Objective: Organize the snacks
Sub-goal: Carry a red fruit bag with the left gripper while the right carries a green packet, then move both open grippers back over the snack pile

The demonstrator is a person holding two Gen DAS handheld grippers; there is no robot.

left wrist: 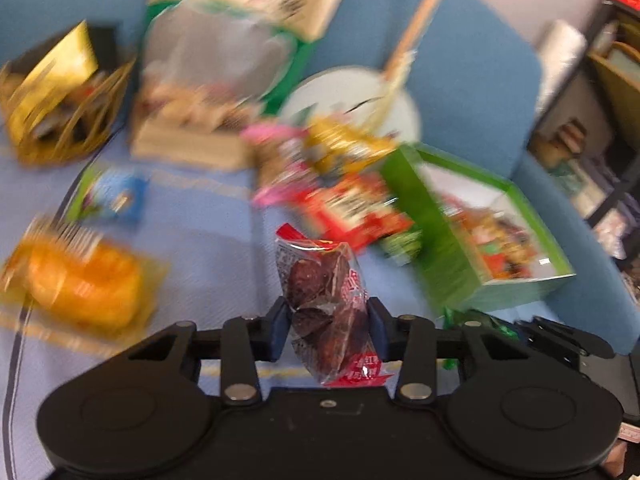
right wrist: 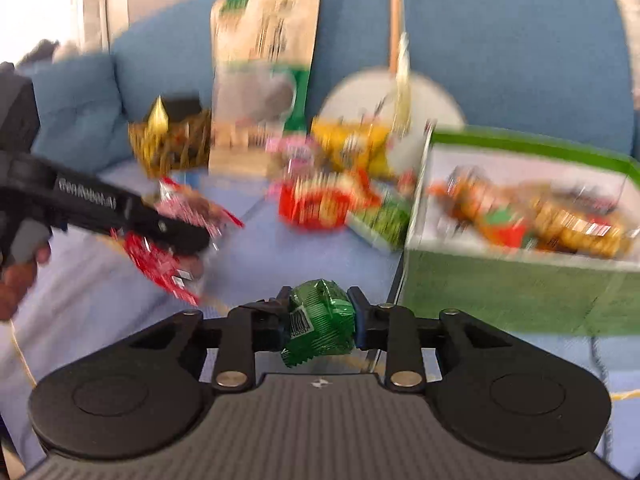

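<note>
Blurring surroundings, left gripper (left wrist: 328,320) clamped on red packet (left wrist: 328,304), right gripper (right wrist: 320,316) pinching green candy (right wrist: 320,320).

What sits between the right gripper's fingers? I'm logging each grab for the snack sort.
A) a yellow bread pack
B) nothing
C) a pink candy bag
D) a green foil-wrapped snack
D: in the right wrist view the right gripper has its pads pressed on both sides of the green foil-wrapped snack, barcode facing the camera.
</note>
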